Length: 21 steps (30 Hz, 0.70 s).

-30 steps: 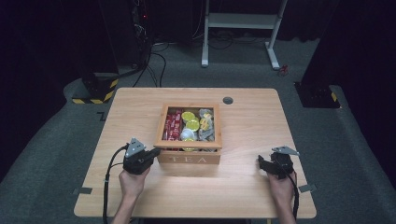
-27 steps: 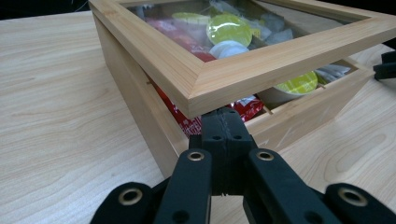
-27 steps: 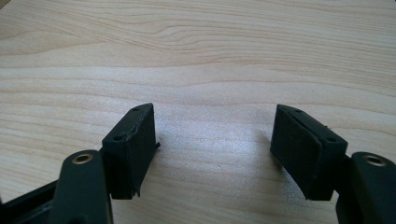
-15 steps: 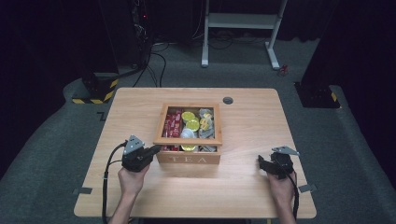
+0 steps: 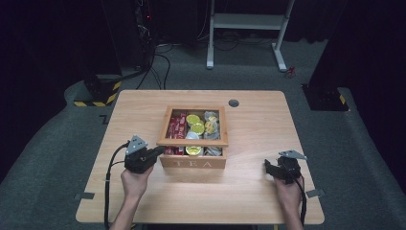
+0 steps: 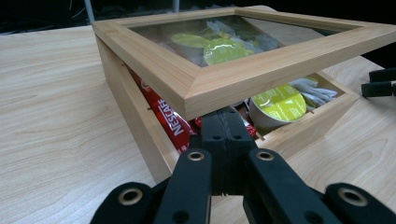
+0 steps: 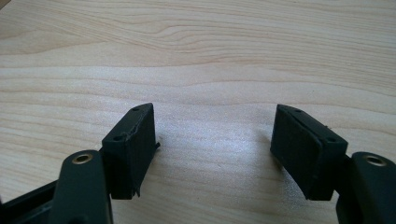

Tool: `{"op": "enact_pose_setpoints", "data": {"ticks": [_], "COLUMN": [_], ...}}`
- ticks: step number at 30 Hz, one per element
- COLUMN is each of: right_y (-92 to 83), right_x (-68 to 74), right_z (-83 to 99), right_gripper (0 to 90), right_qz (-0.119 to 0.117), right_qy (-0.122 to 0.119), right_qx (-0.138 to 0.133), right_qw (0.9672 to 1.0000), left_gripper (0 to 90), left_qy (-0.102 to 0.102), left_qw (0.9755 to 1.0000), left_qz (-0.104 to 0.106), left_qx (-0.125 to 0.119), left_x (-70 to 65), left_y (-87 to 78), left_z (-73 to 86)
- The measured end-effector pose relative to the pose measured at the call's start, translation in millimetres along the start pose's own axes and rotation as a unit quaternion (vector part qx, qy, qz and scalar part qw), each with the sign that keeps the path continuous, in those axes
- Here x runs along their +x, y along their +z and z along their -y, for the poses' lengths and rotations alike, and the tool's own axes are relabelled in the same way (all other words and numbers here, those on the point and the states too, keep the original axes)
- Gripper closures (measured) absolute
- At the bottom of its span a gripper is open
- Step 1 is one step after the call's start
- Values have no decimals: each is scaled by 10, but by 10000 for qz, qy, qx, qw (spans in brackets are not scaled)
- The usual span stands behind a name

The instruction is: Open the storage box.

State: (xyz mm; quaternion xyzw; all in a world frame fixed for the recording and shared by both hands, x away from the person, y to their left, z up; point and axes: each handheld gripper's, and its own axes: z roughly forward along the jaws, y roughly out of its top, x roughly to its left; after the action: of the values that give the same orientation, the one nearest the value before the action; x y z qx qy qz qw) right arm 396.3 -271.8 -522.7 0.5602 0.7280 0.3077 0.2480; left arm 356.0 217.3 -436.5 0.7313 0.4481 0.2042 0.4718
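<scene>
A wooden tea box (image 5: 194, 163) with a glass-paned lid (image 5: 191, 142) stands mid-table. Inside lie red Nescafé sachets (image 6: 173, 126) and yellow-topped capsules (image 6: 280, 102). My left gripper (image 5: 160, 151) is at the box's front left corner. Its jaws are shut together, with their tips (image 6: 227, 116) wedged under the lid's corner (image 6: 201, 95), which sits raised off the box wall (image 6: 135, 116). Nothing is held between the pads. My right gripper (image 5: 268, 167) rests to the right of the box, open (image 7: 212, 116) over bare wood, apart from the box.
The table's (image 5: 143, 206) front edge runs just behind both hands. A round grommet (image 5: 233, 102) sits at the table's far side. A cable (image 5: 109, 177) trails from the left gripper down the table's left front. Beyond the table are a white desk frame (image 5: 249, 28) and dark floor.
The left gripper has edged slightly farther up at the box's front left corner. The right gripper has kept still.
</scene>
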Motion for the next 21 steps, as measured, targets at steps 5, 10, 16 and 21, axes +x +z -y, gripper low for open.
{"op": "enact_pose_setpoints", "data": {"ticks": [5, 10, 16, 21], "right_y": [1, 0, 0, 0], "right_x": [1, 2, 3, 1], "right_z": [0, 1, 1, 1], "right_gripper": [307, 306, 306, 306], "right_qz": [2, -4, -1, -2], "right_qy": [4, 10, 13, 0], "right_qx": [-4, 2, 1, -2], "right_qw": [10000, 10000, 10000, 10000], "left_gripper": [899, 899, 899, 899], "left_qy": [-9, -54, -42, -81], "left_qw": [10000, 10000, 10000, 10000], "left_qz": [-7, 19, 3, 19], "left_qx": [-3, 2, -1, -9], "left_x": [0, 9, 8, 14], "left_y": [-1, 5, 3, 15], "left_z": [-48, -79, -153, -189]}}
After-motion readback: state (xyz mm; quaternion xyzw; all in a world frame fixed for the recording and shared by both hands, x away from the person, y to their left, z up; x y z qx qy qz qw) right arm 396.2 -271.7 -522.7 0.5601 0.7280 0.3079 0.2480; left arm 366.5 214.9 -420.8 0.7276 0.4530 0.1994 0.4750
